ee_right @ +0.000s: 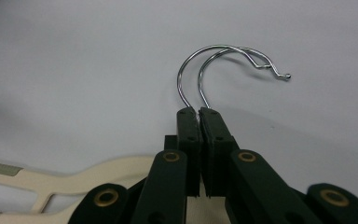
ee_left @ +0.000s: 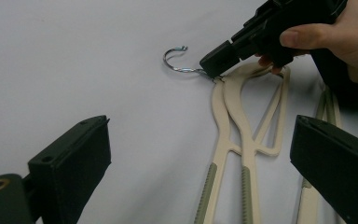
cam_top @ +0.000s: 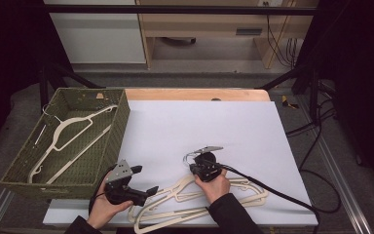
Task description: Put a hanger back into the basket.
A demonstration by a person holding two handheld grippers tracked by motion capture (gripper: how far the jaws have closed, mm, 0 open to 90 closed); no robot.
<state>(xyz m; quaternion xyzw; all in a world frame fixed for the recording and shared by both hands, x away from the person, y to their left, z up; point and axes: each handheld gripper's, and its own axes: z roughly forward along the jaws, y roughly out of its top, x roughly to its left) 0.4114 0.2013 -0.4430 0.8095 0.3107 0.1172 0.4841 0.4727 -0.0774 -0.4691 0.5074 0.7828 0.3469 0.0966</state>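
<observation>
Several cream plastic hangers (cam_top: 190, 195) lie stacked on the white sheet (cam_top: 199, 122) near the front edge. My right gripper (cam_top: 197, 163) is shut on the necks of two metal hooks (ee_right: 223, 53), which curve out from between its closed jaws (ee_right: 199, 112). In the left gripper view the right gripper's tip (ee_left: 216, 63) sits where the hook (ee_left: 175, 60) meets the cream hanger necks (ee_left: 230, 107). My left gripper (cam_top: 144, 180) stands open to the left of the hangers, its jaws (ee_left: 200, 123) wide apart with nothing gripped between them.
A green woven basket (cam_top: 121, 122) stands at the left and holds one white hanger (cam_top: 63, 141). The right gripper's black cable (cam_top: 272, 192) trails off to the right across the sheet. A wooden table edge (cam_top: 195, 93) runs along the back.
</observation>
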